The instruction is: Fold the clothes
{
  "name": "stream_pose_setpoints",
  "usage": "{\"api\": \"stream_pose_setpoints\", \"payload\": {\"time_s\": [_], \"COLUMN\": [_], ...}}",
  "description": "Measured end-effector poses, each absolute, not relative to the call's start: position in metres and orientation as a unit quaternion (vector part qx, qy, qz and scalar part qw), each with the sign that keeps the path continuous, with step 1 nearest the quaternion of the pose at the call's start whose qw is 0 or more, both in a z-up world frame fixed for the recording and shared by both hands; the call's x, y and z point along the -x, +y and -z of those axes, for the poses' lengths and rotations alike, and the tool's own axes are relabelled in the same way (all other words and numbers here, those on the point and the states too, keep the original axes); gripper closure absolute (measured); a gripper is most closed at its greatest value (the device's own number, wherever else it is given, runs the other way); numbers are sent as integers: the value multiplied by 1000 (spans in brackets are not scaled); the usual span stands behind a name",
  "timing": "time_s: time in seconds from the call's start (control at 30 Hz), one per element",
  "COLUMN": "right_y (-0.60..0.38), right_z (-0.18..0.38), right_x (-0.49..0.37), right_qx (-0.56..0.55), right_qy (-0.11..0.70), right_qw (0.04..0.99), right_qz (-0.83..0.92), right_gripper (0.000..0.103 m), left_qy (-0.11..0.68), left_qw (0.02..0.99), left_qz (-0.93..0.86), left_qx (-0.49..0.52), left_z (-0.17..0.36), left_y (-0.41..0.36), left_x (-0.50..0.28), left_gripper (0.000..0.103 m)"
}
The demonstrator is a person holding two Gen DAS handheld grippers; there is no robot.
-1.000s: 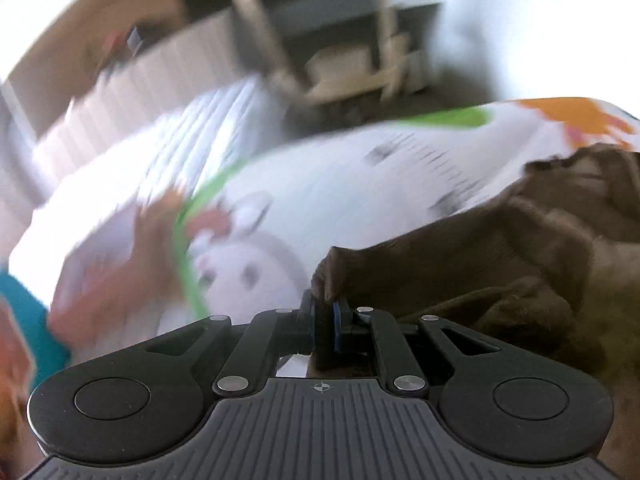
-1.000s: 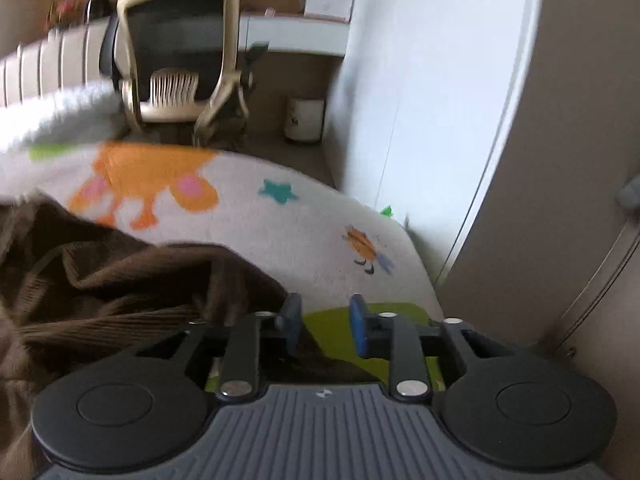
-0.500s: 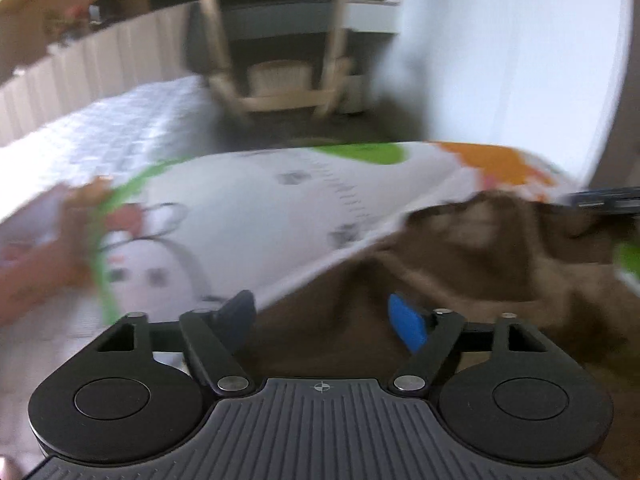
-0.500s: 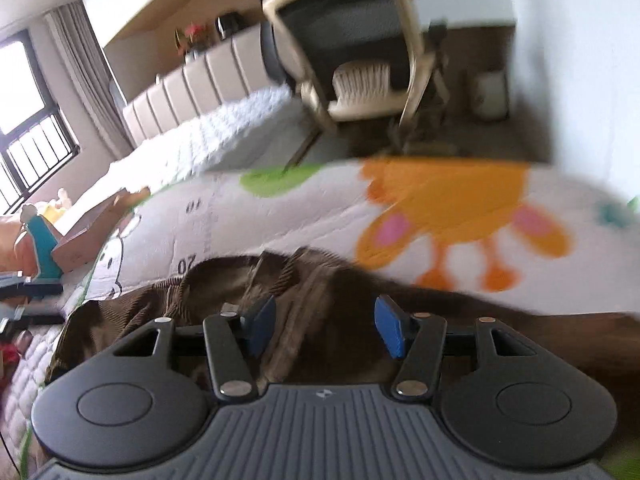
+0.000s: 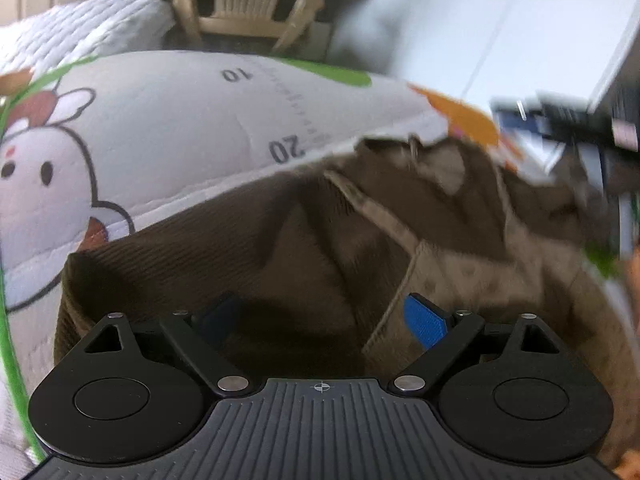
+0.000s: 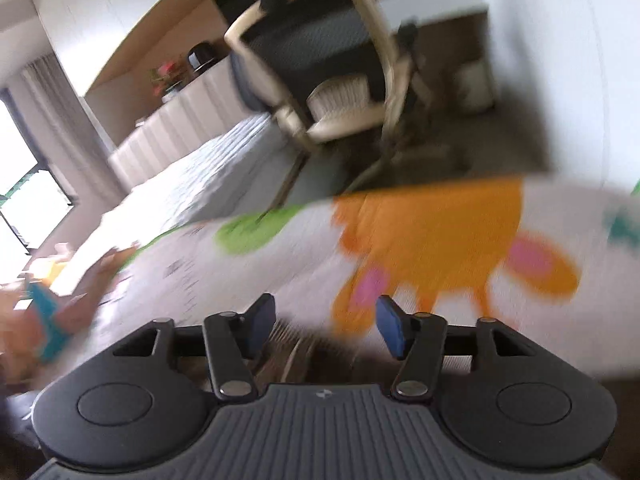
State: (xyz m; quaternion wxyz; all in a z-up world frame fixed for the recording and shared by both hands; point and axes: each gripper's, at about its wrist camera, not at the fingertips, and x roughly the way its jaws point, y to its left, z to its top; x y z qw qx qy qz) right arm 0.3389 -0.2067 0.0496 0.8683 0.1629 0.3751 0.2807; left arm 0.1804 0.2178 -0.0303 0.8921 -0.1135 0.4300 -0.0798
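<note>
A brown corduroy garment (image 5: 320, 232) lies rumpled on a white play mat (image 5: 168, 128) printed with a rabbit and numbers. My left gripper (image 5: 320, 320) is open wide, low over the garment's near part, holding nothing. My right gripper (image 6: 324, 326) is open too; a strip of the brown garment (image 6: 292, 354) shows just under its fingers, with the mat's orange print (image 6: 436, 240) beyond. The right gripper's body (image 5: 568, 120) shows blurred at the garment's far right in the left wrist view.
An office chair (image 6: 328, 64) stands on the floor beyond the mat's far edge. A quilted white bed (image 5: 72, 36) lies to the far left. White wall panels (image 5: 520, 32) rise at the right. Toys (image 6: 40, 308) lie at the mat's left side.
My left gripper let go of the brown garment and opened wide over it. My right gripper opened wider and swung left over the garment's edge.
</note>
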Motion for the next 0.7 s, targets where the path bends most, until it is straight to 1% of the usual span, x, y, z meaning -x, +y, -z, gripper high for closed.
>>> {"api": "stream_pose_setpoints", "payload": {"time_s": [0.07,0.13,0.2,0.27,0.3,0.33,0.47,0.5,0.6,0.7], "right_y": [-203,-189,-169,-161,-160,-162,-174,-177,-182,-187], "right_z": [-39,-28,-28,-45,-55,-61,-77,-76,-59,-38], "right_x": [-334,-335,-340,-339,-341,-343,-353,-353,-342,-331], "right_qx": [-164,-161,-149,-141,-145,-145,-136,-135,-125,-109], "right_qy": [402,426,426,367,327,303,261,264,299,325], "right_qw": [853,837,832,865,885,898,926,925,912,907], "right_qz": [-288,-302,-322,-310,-297,-285,-237,-236,-252,-245], "right_gripper": [40,40,37,39,45,47,47,46,40,38], "left_qy": [417,410,415,425,430,435,444,446,434,411], "left_qw": [894,897,896,891,890,888,886,886,891,885], "left_qz": [91,104,109,112,111,109,102,98,82,113], "left_qx": [134,127,115,112,107,102,81,79,104,187], "left_z": [25,18,20,24,27,29,32,31,21,12], "left_y": [220,213,203,196,194,192,193,195,202,208], "left_x": [-182,-185,-190,-193,-193,-193,-188,-188,-189,-202], "left_gripper": [10,9,9,9,8,8,7,7,7,7]}}
